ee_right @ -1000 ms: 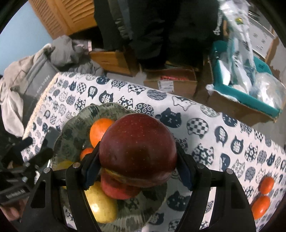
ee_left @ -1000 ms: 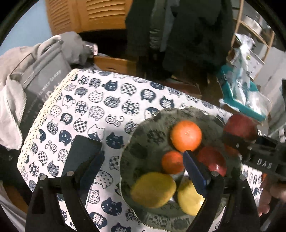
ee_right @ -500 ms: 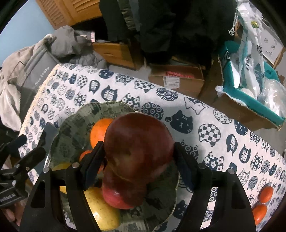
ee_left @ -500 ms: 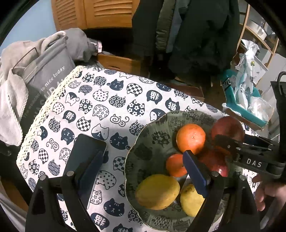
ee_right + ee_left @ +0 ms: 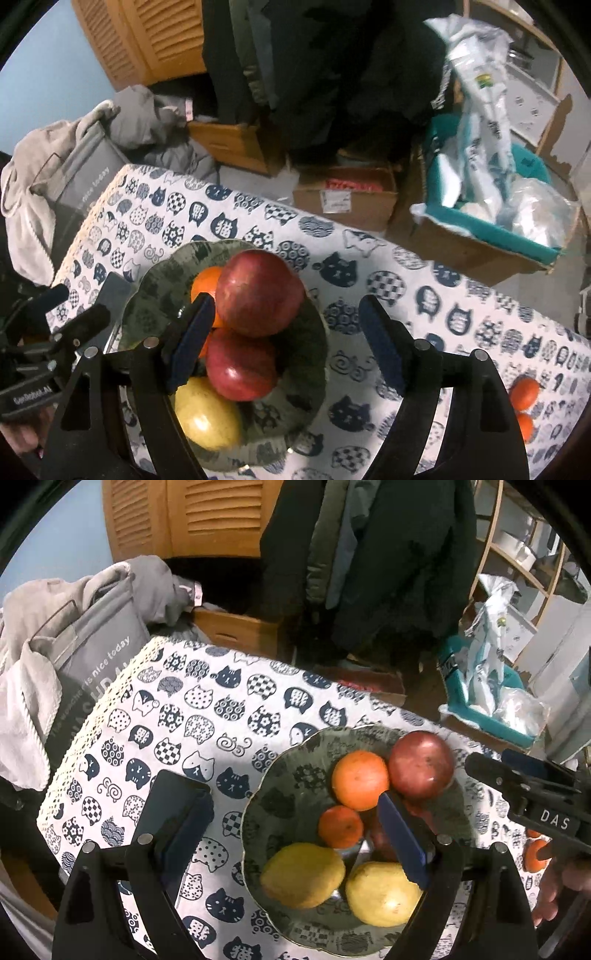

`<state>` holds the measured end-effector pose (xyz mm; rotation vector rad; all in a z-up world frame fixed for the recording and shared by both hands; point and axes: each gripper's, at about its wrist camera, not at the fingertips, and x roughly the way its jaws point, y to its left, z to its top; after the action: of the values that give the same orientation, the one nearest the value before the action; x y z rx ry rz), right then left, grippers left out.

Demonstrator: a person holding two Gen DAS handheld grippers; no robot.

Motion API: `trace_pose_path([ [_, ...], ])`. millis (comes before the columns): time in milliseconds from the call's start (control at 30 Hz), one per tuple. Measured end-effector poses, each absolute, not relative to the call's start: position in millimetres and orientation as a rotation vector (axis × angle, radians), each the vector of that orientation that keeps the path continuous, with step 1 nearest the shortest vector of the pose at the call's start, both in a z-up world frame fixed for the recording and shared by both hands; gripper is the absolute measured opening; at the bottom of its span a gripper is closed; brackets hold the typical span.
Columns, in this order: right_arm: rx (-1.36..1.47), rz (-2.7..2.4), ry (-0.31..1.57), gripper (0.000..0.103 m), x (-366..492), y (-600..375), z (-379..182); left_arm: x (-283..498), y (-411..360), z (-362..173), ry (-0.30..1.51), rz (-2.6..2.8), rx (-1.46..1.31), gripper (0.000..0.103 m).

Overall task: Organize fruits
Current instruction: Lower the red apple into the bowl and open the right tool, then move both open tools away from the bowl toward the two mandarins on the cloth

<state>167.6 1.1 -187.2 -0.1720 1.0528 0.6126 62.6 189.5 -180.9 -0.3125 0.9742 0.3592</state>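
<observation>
Right wrist view: my right gripper opening, empty; big dark-red apple released onto green patterned plate. Left gripper agape, idle. Next: fetch small orange tangerines off cat-print tablecloth.

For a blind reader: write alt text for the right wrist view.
The right gripper hangs with jaws opening, nothing held, above a green plate of apples, pears and oranges on a cat-print tablecloth.

A white tablecloth is showing navy cat faces; the mottled grey-green plate is carrying red apples, orange tangerines and yellow pears.
</observation>
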Motion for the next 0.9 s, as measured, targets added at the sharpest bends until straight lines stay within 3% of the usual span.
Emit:
trace_pose_path([
  [767,-0.189,0.420,0.842,0.081,115.0,-113.5,-104.5,44.4,116.2,-111.3,0.844,0.234,-0.209,0.092],
  [900,-0.181,0.388,0.825,0.085,103.8,-138.4,-97.7,40.6,98.5,-100.4,0.826,0.199,-0.195,0.092],
])
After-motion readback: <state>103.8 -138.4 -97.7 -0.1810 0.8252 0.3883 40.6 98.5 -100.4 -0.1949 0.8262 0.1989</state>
